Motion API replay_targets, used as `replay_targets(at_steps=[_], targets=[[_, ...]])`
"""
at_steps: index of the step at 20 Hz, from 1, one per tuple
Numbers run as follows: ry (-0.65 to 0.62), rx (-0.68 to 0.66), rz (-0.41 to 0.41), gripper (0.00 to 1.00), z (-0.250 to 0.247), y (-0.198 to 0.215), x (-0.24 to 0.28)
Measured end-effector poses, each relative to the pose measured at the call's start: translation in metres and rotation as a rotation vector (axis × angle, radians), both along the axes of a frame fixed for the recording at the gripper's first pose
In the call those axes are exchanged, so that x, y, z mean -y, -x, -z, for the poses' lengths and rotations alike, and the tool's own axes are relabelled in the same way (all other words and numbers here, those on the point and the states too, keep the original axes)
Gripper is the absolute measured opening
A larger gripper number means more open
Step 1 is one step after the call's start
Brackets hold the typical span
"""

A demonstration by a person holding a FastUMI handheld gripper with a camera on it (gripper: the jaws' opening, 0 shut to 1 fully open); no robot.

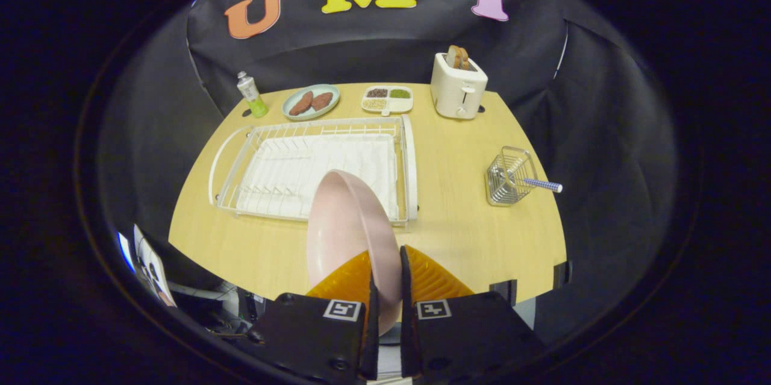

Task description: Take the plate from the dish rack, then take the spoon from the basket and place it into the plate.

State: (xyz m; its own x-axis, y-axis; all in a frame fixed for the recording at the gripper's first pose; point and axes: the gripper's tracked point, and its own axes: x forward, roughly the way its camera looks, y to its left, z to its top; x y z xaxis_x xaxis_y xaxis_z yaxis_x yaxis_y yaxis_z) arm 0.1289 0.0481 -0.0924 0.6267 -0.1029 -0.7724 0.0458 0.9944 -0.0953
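Pink plate (346,222): held on edge, upright, its rim pinched between the two orange fingers of the gripper (385,279), one finger on each face. It rises ahead of the fingers, above the near side of the wooden table and overlapping the near right corner of the dish rack.

Dish rack (313,168): white wire, long side across the table, white mat inside, no dishes in its slots.

Basket (509,177): small wire holder, well to the right of the rack.

Spoon (542,184): lies in the basket, its blue-and-white patterned handle sticking out to the right.
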Motion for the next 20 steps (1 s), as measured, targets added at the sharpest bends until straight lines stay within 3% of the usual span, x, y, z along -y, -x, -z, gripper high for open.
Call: replay_targets(at_steps=[5, 11, 20], targets=[[-0.122, -0.017, -0.036, 0.2, 0.06, 0.012, -0.007], [-0.224, -0.02, 0.014, 0.21, 0.1, 0.001, 0.007], [-0.3, -0.013, 0.005, 0.35, 0.145, -0.01, 0.031]])
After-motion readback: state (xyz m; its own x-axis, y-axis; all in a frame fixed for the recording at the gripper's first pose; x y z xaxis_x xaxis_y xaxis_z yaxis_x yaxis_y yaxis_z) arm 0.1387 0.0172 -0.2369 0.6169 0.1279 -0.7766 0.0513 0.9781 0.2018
